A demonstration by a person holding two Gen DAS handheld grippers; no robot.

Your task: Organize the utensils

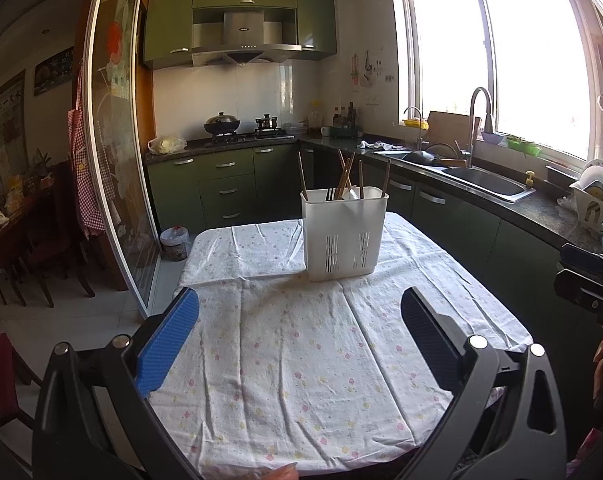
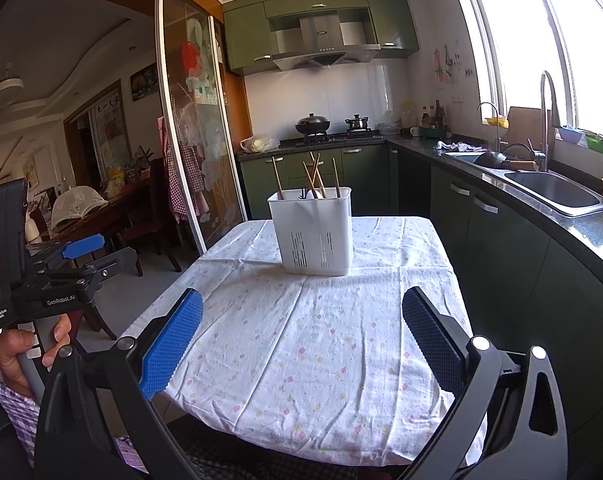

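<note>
A white slotted utensil holder (image 1: 343, 236) stands upright on the far part of a table covered with a flowered white cloth (image 1: 293, 352). Several wooden chopsticks (image 1: 346, 172), a dark fork and a white spoon stick out of it. It also shows in the right wrist view (image 2: 315, 234) with the chopsticks (image 2: 313, 174). My left gripper (image 1: 299, 340) is open and empty above the near part of the cloth. My right gripper (image 2: 301, 340) is open and empty, also short of the holder. The left gripper's body (image 2: 45, 276) shows at the left of the right wrist view.
A dark counter with a steel sink (image 1: 487, 182) and tall faucet (image 1: 479, 120) runs along the right. A dish rack (image 1: 593, 200) stands at its near end. A stove with pots (image 1: 223, 124) is at the back. A glass sliding door (image 1: 117, 160) is at the left.
</note>
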